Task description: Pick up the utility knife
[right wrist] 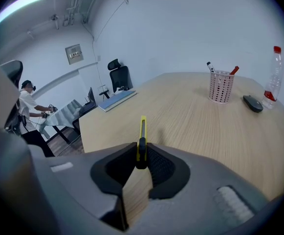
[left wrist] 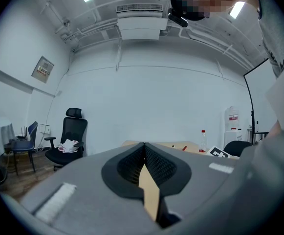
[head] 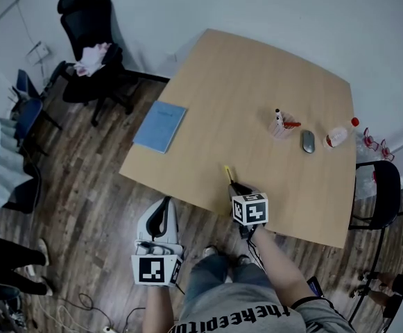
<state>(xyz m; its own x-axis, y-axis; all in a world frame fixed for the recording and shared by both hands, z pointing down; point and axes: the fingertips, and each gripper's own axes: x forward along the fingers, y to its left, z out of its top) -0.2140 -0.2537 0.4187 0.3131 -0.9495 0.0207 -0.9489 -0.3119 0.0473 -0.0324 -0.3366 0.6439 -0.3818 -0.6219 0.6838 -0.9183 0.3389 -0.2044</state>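
The utility knife [right wrist: 142,131] is slim and yellow with a black slider. It is pinched between the pads of my right gripper [right wrist: 141,156], and its front end sticks out ahead of the jaws, a little above the wooden table [right wrist: 195,126]. From the head view the knife [head: 227,173] shows as a yellow sliver beyond the right gripper [head: 236,188], just inside the table's near edge. My left gripper [head: 161,212] hangs off the table over the floor. In its own view the left gripper [left wrist: 144,148] points level, jaws together, with nothing in them.
On the table [head: 243,96] a pink mesh pen cup [head: 281,126], a grey mouse [head: 308,141] and a red-capped bottle [head: 340,134] sit at the far right. A blue notebook [head: 160,126] lies by the left edge. A black office chair [head: 90,54] stands beyond.
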